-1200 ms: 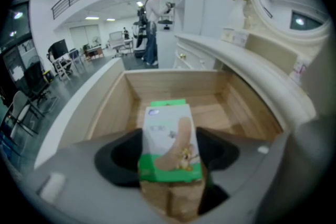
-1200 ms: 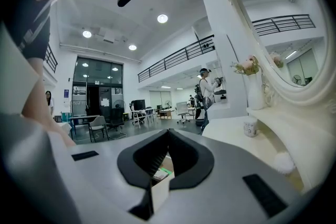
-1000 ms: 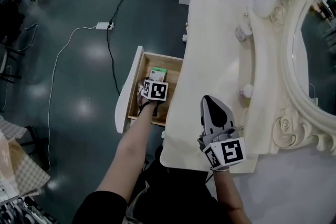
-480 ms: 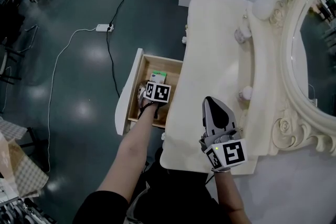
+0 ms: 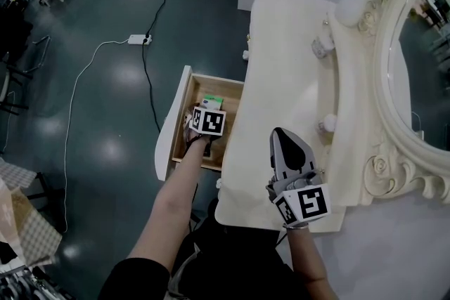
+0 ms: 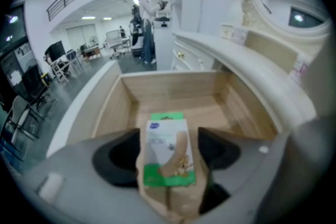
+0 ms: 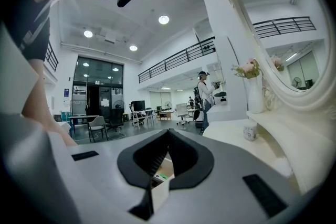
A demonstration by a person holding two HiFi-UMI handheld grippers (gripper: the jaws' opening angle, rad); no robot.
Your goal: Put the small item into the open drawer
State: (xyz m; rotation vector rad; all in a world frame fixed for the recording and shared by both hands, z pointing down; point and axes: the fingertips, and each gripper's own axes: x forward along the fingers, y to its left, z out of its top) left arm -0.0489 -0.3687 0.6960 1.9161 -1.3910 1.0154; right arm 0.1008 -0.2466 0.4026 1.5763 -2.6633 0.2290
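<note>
The small item is a flat green-and-white packet [image 6: 167, 152] lying on the floor of the open wooden drawer [image 6: 173, 86]. My left gripper [image 6: 168, 150] hangs low over it. Its jaws are opening, one on each side of the packet, with the pads not pressing it. In the head view the left gripper [image 5: 206, 116] is inside the drawer [image 5: 184, 91], and the packet [image 5: 211, 102] peeks out just beyond its marker cube. My right gripper [image 5: 283, 135] rests over the front of the cream dressing table [image 5: 281, 60], shut with nothing in it; its tips meet in the right gripper view [image 7: 168, 131].
A large ornate mirror [image 5: 422, 46] backs the table. Small jars [image 5: 325, 46] [image 5: 328, 124] and a vase of flowers [image 5: 355, 0] stand along it. A power strip with cables [image 5: 138, 34] lies on the dark floor to the left of the drawer.
The left gripper has shifted slightly inside the drawer, toward me and back. The packet stays on the drawer floor. The right gripper has not moved.
</note>
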